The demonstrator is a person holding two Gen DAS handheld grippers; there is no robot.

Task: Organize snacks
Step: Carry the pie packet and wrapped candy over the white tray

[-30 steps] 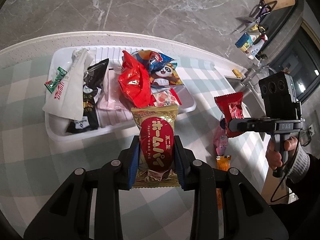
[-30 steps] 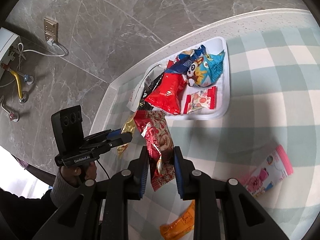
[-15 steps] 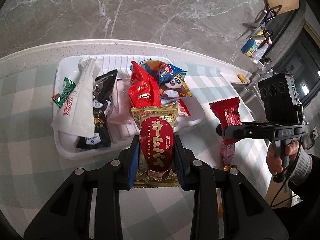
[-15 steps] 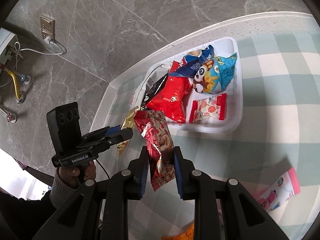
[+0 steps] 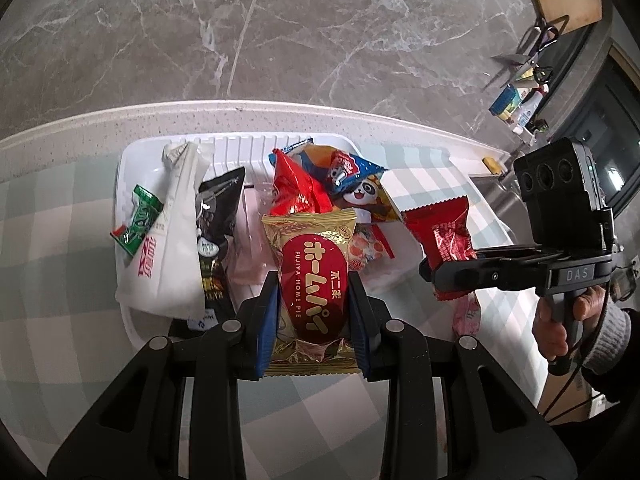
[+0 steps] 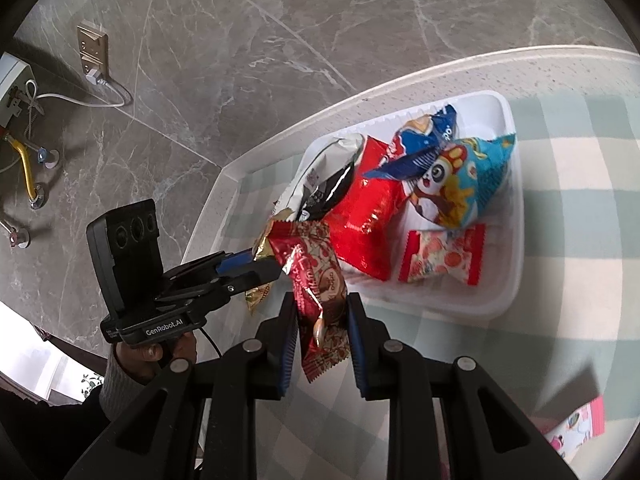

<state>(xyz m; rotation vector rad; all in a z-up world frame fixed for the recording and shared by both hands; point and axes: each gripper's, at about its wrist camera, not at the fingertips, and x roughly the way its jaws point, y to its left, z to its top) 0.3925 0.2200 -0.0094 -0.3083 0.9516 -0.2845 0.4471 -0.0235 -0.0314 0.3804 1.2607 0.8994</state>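
My left gripper [image 5: 314, 292] is shut on a gold and red Home Pie packet [image 5: 312, 284], held just over the near rim of the white tray [image 5: 132, 160]. My right gripper [image 6: 322, 312] is shut on a red patterned snack packet [image 6: 316, 276], held beside the tray's near left corner [image 6: 440, 304]. The tray holds several snacks: a white bag [image 5: 168, 248], a black packet [image 5: 218, 216], a shiny red bag [image 6: 364, 224], a blue panda bag [image 6: 460, 184] and a small red and white packet [image 6: 444, 256]. Each gripper shows in the other's view, the left one [image 6: 256, 268] and the right one [image 5: 444, 276].
The table has a green and white checked cloth [image 5: 60, 340] and a white raised edge [image 5: 280, 110], with grey marble floor beyond. A pink packet [image 6: 576, 424] lies on the cloth at the right. A shelf with bottles [image 5: 516, 104] stands far right.
Both grippers have moved closer to the tray with their packets still held. The tray looks larger in both views.
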